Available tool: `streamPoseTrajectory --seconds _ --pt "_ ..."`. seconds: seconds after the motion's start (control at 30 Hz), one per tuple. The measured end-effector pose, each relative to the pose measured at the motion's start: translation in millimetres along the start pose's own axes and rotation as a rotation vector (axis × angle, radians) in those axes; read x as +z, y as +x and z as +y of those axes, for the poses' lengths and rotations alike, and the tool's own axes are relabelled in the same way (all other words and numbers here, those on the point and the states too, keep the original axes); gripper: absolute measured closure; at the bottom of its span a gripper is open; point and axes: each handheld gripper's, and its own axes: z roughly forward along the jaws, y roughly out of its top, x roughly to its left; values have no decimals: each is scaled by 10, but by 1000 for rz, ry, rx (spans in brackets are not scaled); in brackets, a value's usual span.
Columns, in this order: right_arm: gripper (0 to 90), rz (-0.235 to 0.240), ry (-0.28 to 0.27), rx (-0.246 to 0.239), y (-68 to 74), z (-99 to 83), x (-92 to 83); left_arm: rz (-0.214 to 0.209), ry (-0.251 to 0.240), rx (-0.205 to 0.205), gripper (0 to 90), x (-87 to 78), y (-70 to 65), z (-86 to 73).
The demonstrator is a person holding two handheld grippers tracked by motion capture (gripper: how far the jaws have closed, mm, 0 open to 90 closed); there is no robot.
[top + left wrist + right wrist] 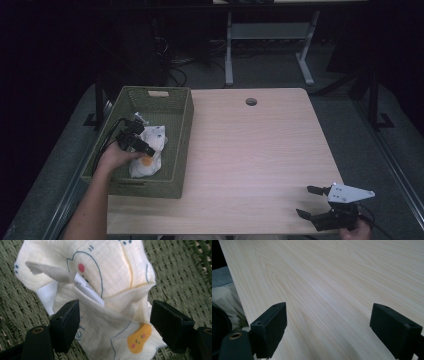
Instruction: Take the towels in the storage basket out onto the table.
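the left gripper is down inside the green woven basket at the table's left side, its 2 jaws spread wide on either side of a crumpled cream muslin cloth that lies on the basket floor. nothing is pinched yet: in the left gripper view the cloth bulges up between the jaws, clear of both pads, so the hand looks placed to close on the raised fold rather than on a flat edge, which a 2-jaw tool could hardly lift off the weave. the cloth carries printed cartoon outlines, a red dot and an orange blob; a white care label and a grey hanging loop stick out near its upper left. a soft cloth like this will sag and trail when lifted, so a grip on the bunched middle seems the safer choice.

the right gripper rests low at the near right corner of the pale wooden table, well apart from the basket, jaws wide and holding nothing. its own view looks along bare wood grain. it appears parked out of the way, perhaps ready to receive or spread the cloth on the free tabletop.
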Motion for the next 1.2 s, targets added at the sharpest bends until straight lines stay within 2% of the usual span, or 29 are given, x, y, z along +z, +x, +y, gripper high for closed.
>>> streamPoseTrajectory --seconds 0.07,0.13,0.27,0.4,0.43,0.5,0.53,0.57,0.6,0.63,0.83,1.1,1.2 --pt "138 -1 -2 0 -1 -1 -1 11 21 -4 263 46 -4 22" --pt "138 0 5 5 1 -3 3 -1 36 -11 315 87 -4 41" --pt "138 -2 7 3 -4 -2 12 -5 69 -16 333 169 -1 66" --pt "138 -2 5 3 -9 -5 18 17 99 -14 345 224 -17 82" --pt "138 -2 5 3 -10 -5 19 35 109 -7 390 234 -26 84" --pt "138 -2 4 1 -10 -5 19 45 113 4 403 250 -36 83" --pt "139 -2 1 3 -6 -7 14 70 118 12 425 265 -69 82" --pt "139 -2 1 3 -6 -7 14 70 118 12 448 265 -69 82" --pt "138 -3 2 4 -1 -6 10 95 123 25 469 275 -95 85" --pt "138 -5 3 3 0 -6 9 102 124 26 473 280 -105 87" --pt "138 -4 1 0 8 -1 11 114 124 24 538 275 -103 81" --pt "138 -2 1 2 1 0 10 118 131 8 564 279 -97 96" --pt "138 -3 -1 2 0 -1 8 117 131 14 562 277 -97 94"
